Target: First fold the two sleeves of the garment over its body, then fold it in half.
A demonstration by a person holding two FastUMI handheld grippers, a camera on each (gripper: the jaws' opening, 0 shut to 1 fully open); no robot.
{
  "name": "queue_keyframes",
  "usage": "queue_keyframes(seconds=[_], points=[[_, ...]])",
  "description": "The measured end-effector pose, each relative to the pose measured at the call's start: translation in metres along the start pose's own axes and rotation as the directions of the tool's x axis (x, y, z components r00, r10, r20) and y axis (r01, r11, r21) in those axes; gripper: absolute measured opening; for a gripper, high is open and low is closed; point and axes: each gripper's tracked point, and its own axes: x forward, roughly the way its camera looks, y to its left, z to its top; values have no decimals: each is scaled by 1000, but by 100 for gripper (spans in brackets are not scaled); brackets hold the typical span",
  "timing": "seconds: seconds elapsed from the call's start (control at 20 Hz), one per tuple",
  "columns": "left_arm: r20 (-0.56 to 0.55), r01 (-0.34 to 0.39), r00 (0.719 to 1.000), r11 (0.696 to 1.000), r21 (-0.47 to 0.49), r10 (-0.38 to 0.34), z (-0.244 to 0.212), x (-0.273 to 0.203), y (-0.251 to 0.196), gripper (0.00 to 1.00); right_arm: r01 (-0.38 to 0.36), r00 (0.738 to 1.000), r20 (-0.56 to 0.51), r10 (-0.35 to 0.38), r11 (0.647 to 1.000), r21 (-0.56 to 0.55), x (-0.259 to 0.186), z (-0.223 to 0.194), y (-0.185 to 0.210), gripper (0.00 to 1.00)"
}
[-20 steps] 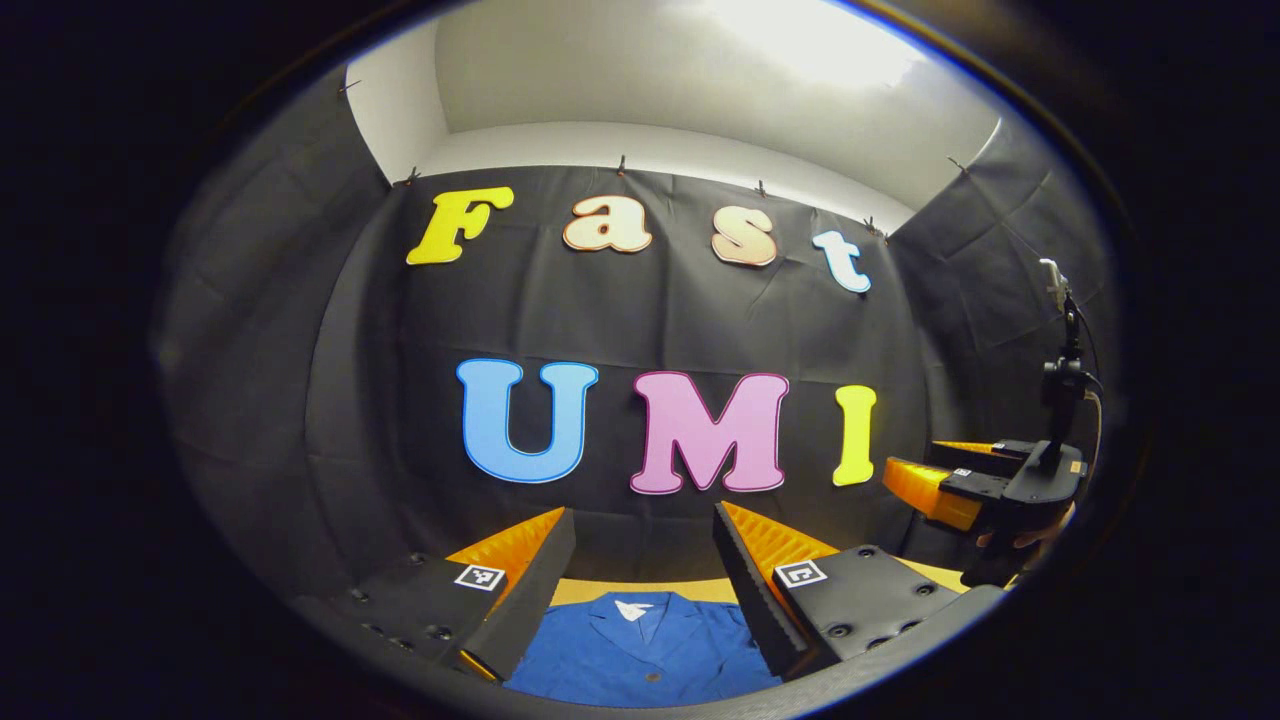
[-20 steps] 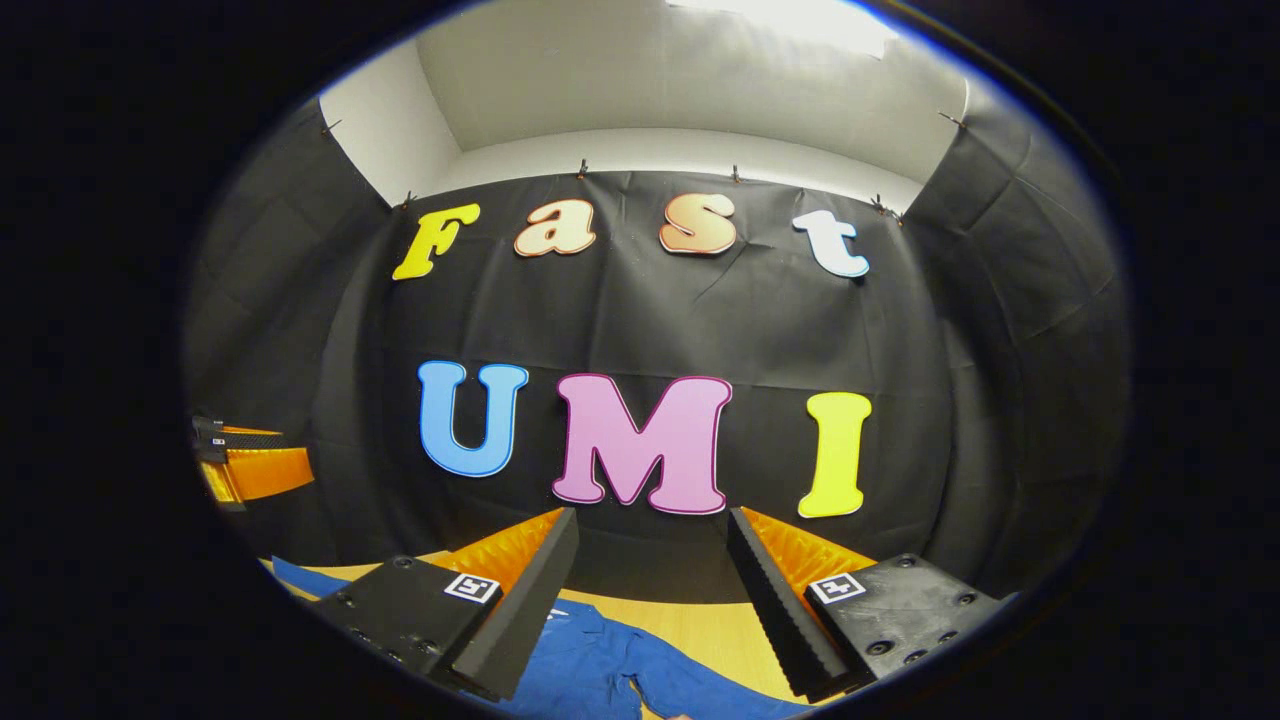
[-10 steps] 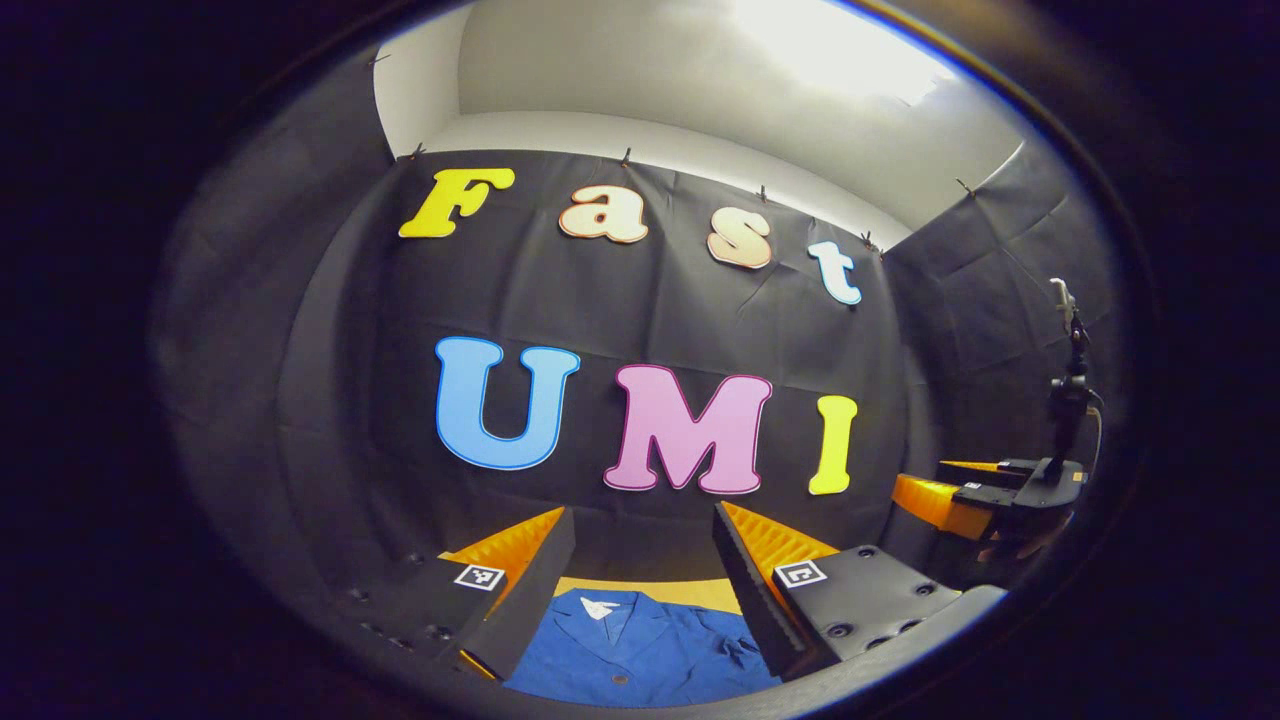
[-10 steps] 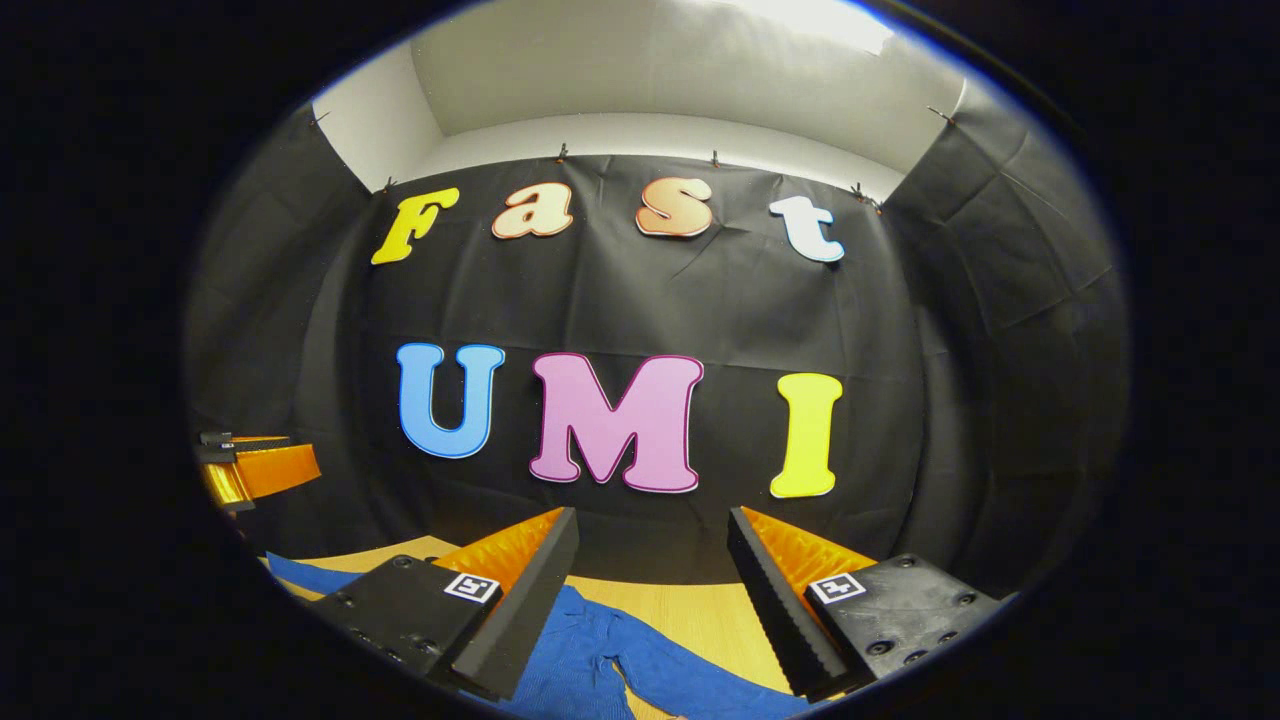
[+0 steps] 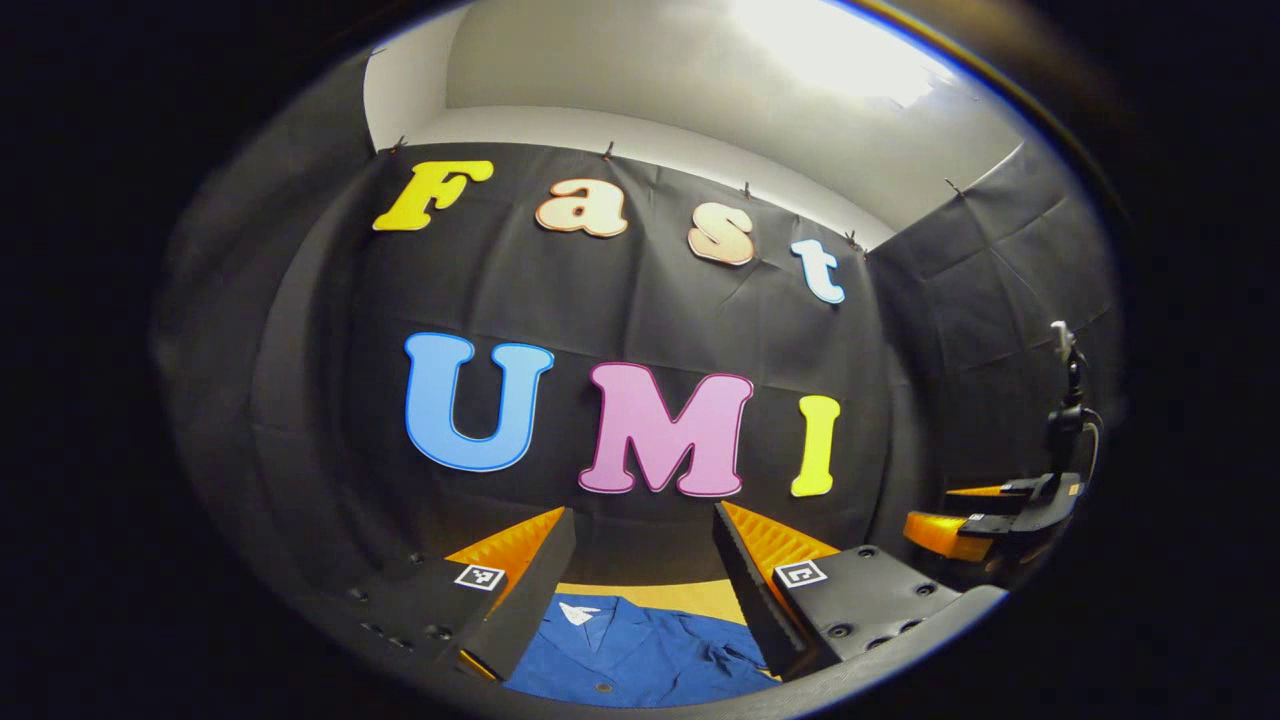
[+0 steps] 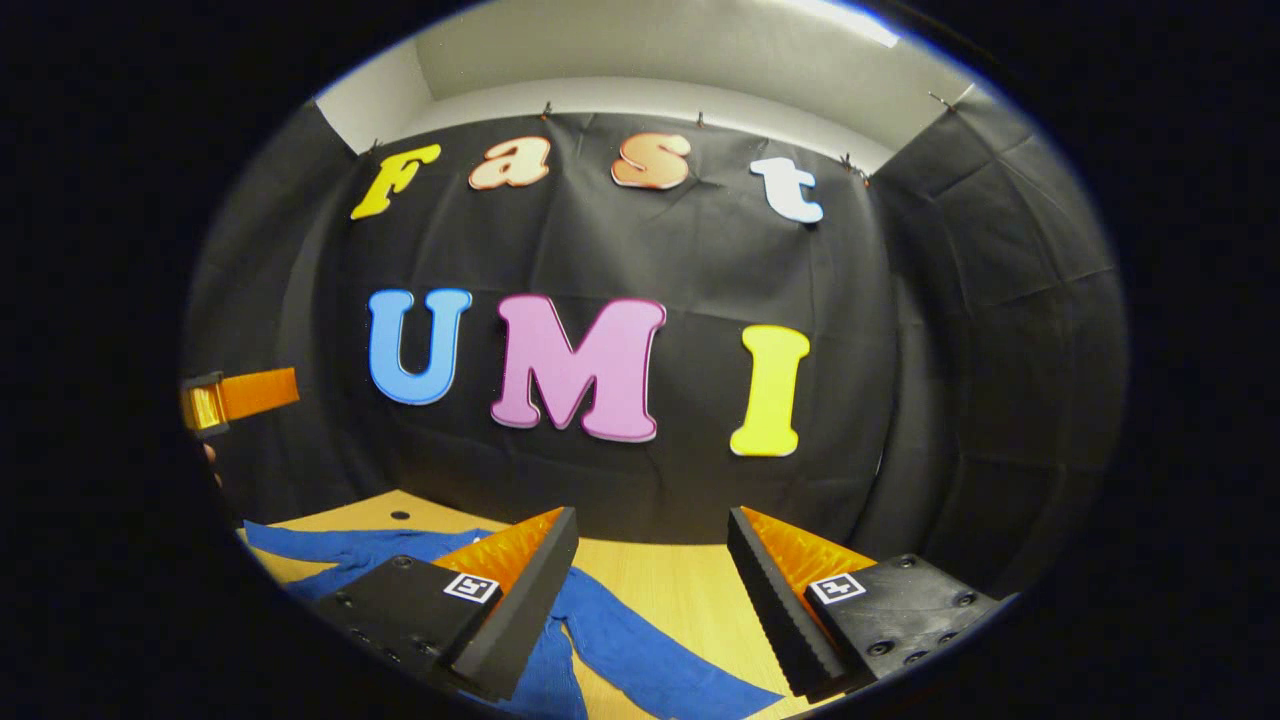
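A blue buttoned garment [image 5: 640,650] lies flat on the wooden table, its collar and white label towards the far wall. My left gripper [image 5: 640,545] hovers open above its chest, nothing between the fingers. In the right gripper view one blue sleeve [image 6: 650,660] stretches out across the table, and more of the garment [image 6: 340,550] lies to the left. My right gripper [image 6: 650,545] stands open above that sleeve, holding nothing. The right gripper [image 5: 990,510] also appears at the far right of the left gripper view, and the left gripper [image 6: 240,395] at the left edge of the right gripper view.
The wooden table [image 6: 680,580] runs up to the black cloth wall close behind the garment. A black stand with a cable [image 5: 1068,400] rises at the right side of the booth.
Both grippers have tipped downward, so more of the table and garment appears, most in the right gripper view. The left gripper has drifted left over the garment. Both stay open.
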Motion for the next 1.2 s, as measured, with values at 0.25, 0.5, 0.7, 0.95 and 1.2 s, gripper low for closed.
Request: queue_keyframes(seconds=[0.25, 0.5, 0.7, 0.95, 1.2], points=[[-15, 7, 1000, 999, 33, -6, -5, -1, -6, 80, 89, 982, -174, -80, 995, 45, 13, -68, -49, 96], [-31, -26, 999, 999, 31, 27, -7, 0, 0, 80, 130, 912, -398, -102, 990, 45, 13, -153, -85, 96], [-45, -55, 997, 998, 33, 57, -10, 2, 1, 80, 127, 818, -569, -80, 991, 45, 0, -220, -92, 97], [-68, -92, 993, 995, 44, 95, -17, 7, -3, 80, 90, 700, -711, -60, 996, 4, -23, -290, -101, 98], [-92, -145, 985, 989, 29, 147, -24, 8, -8, 80, 81, 558, -829, 36, 992, 98, -46, -345, -95, 98]])
